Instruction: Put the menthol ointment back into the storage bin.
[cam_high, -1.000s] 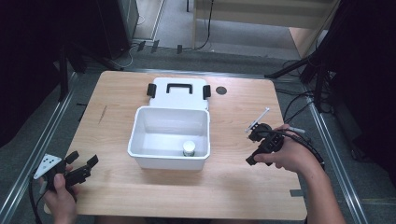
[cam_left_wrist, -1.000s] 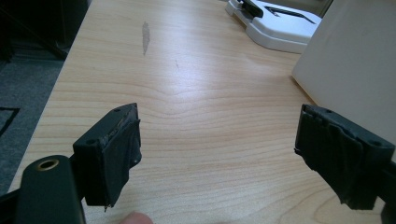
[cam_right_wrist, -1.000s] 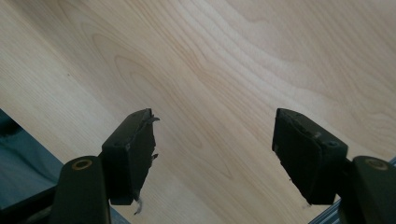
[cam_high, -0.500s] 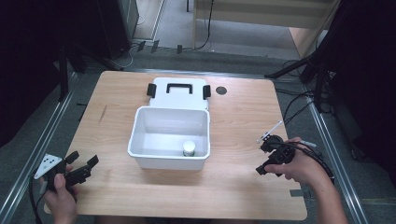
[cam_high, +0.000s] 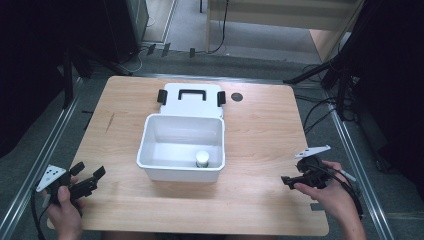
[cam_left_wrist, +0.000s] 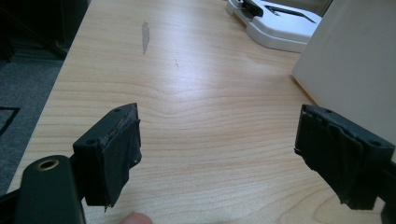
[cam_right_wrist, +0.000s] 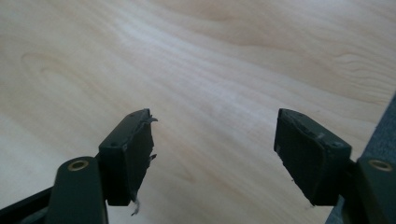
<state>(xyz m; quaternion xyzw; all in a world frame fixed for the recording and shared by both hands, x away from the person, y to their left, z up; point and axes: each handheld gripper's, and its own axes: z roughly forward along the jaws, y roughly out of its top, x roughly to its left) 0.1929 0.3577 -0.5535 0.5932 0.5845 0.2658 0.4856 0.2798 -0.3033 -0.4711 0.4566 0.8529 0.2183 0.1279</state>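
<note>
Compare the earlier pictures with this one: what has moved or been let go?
The right gripper has drawn back toward the table's near right corner and sunk; its jaws have just been opening, nothing between them. The left gripper, white bin, small jar inside it and lid behind stayed put.

Even overhead light on my pale wooden table (cam_high: 260, 125), soft sheen on its grain, dark surroundings, my near black jaws blurred, slight softness overall

free: bare table (cam_high: 260, 135) left and right of the bin | block: white bin (cam_high: 182, 147) mid-table, lid (cam_high: 190, 100) flat just behind it | bin: open top, 1 small jar (cam_high: 202, 159) at front wall
</note>
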